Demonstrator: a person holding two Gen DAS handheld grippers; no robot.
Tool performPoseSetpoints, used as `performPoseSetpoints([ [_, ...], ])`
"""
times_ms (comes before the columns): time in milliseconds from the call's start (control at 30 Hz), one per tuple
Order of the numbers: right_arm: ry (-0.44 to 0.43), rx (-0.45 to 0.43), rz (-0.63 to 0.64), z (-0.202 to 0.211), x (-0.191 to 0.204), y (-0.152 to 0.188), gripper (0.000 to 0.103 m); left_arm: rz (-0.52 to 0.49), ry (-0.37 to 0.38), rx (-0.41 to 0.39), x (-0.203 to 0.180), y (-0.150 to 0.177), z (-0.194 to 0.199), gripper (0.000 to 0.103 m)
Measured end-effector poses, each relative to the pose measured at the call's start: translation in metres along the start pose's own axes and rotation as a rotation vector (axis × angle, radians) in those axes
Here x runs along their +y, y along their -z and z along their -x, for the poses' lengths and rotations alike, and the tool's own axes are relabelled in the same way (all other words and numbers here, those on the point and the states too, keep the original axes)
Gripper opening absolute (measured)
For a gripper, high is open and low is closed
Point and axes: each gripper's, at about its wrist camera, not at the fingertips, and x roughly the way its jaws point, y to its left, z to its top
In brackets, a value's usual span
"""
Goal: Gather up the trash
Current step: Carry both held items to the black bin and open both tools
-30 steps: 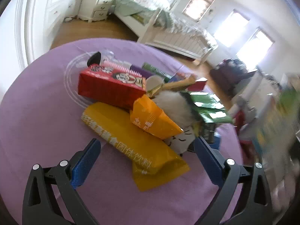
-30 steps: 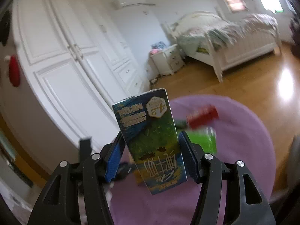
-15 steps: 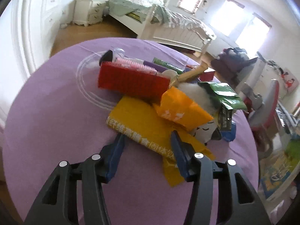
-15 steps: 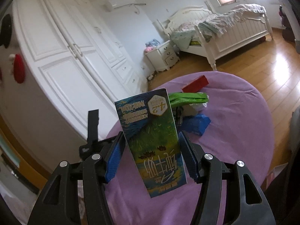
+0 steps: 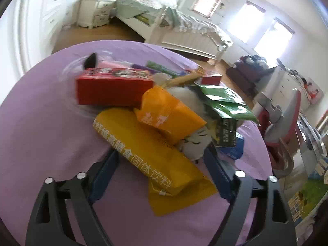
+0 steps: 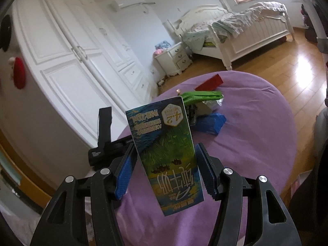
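The right gripper (image 6: 165, 170) is clamping the milk carton (image 6: 166, 153), blue pads pressing its two narrow sides, the print upside down, and it is hanging over the near edge of the purple round table (image 6: 256, 143). That carton is looking stiff and light, probably empty, so a side pinch like this should be holding fine.

Now the left gripper (image 5: 162, 170) is straddling the yellow drink-mix pouch (image 5: 151, 153), which is lying toward the near edge of the table. Its jaws have just been opening a touch after a quick closing, with the pouch between them; the pads are sitting beside it and I'm seeing no pinch yet, so I'm calling it open. That pouch is looking soft, slick and crinkly. My guess is it is wanting a grip across its flat sealed end, or it will be sliding out.

Behind it, nearer the table's centre, the pile is leaning together: an orange packet (image 5: 168, 114) resting on the pouch, a red box (image 5: 114, 88) behind, a green wrapper (image 5: 223, 102) draped over a white plush toy (image 5: 194, 143). No bin is showing in either view, so where it all goes I can't tell.
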Motion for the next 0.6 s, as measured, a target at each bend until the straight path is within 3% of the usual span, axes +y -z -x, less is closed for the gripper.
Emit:
performPoseSetpoints([
  [67,0.009,-0.004,0.001,0.001,-0.001,0.0,0.059,-0.009,0.014,0.018,0.001,-0.001,-0.002,0.029],
  [100,0.014,-0.008,-0.002,0.003,-0.002,0.0,0.059,-0.029,0.01,0.033,0.002,0.0,-0.003,0.024],
  [200,0.027,-0.025,-0.011,0.007,-0.007,-0.001,0.059,-0.079,0.014,0.045,0.004,0.004,0.007,0.019],
  [300,0.022,-0.035,-0.029,0.008,-0.012,-0.001,0.059,-0.096,0.066,0.033,0.008,0.015,0.029,0.019],
  [600,-0.019,-0.049,-0.11,0.005,-0.037,0.007,0.059,-0.035,0.23,-0.039,0.013,0.033,0.096,0.019],
])
